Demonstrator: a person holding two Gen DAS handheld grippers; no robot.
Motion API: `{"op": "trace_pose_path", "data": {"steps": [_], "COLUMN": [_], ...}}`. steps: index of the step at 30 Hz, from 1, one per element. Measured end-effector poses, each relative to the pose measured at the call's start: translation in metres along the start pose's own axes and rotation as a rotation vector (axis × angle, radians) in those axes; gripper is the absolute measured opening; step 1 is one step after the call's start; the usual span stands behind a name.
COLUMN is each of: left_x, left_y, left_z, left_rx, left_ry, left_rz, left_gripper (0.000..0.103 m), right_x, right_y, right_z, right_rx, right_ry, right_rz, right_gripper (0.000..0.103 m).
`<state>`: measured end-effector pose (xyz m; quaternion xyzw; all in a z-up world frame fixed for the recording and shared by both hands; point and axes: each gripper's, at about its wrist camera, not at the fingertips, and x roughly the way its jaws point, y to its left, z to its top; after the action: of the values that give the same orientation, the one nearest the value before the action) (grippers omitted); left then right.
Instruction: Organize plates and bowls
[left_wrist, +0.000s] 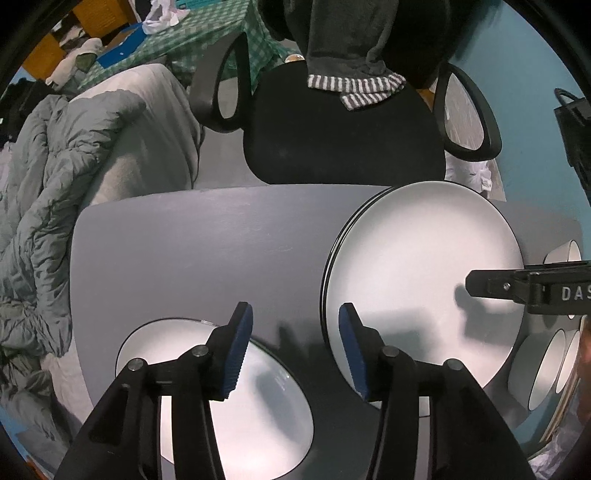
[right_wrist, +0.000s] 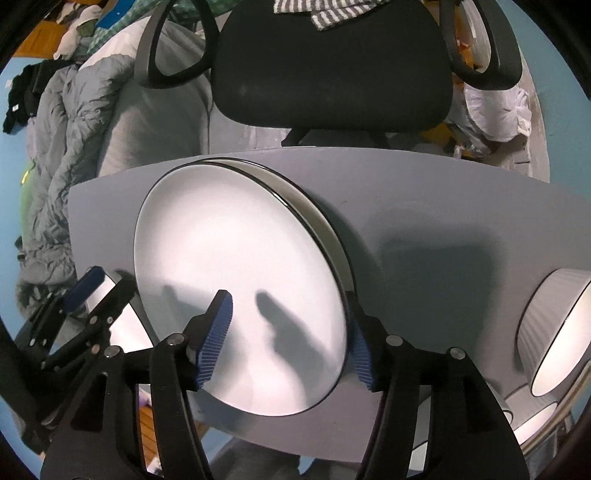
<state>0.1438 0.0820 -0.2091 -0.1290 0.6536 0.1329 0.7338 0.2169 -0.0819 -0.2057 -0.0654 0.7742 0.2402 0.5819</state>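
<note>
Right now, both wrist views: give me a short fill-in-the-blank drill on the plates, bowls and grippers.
1. The plate stack rests on the grey ____.
2. Behind the table stands a black office ____.
3. The left gripper hangs with its jaws ____, nothing between them.
4. The right gripper straddles the near edge of the top ____, pads not pressing; bowls sit to the right.

Missing words: table; chair; open; plate
</note>
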Motion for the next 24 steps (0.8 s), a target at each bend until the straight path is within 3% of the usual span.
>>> {"op": "trace_pose_path", "data": {"steps": [2,9,17,19,24], "left_x": [-0.003,-0.020,-0.033,-0.037,-0.045], "left_y": [0.002,0.007,0.013,0.016,0.023], "left_z": [-0.002,-0.015,-0.029,-0.032,-0.041], "left_rx": [-0.014,-0.058,-0.083,-0.093,-0.120], "left_ry": [-0.002,-0.038,-0.052,-0.056,-0.061], "left_rz": [-0.012,-0.030,-0.052,-0.060,-0.080], "left_gripper": [0.050,0.067,0.069,0.069,0.069], "right_x": [0.000,-0.002,-0.006,-0.009,-0.014], "right_y": [0.001,0.000,0.003,0.005,0.011], "right_z": [0.000,-0.004,-0.011,-0.013,-0.017], "right_rx": [0.006,0.031,0.020,0.010,-0.013], "right_ry": [-0.001,-0.012,-0.060,-0.084,-0.104], "right_rz": [-0.004,-0.007,-0.037,-0.090,-0.120], "right_gripper": [0.061,0.065,0.065,0.076,0.076]}}
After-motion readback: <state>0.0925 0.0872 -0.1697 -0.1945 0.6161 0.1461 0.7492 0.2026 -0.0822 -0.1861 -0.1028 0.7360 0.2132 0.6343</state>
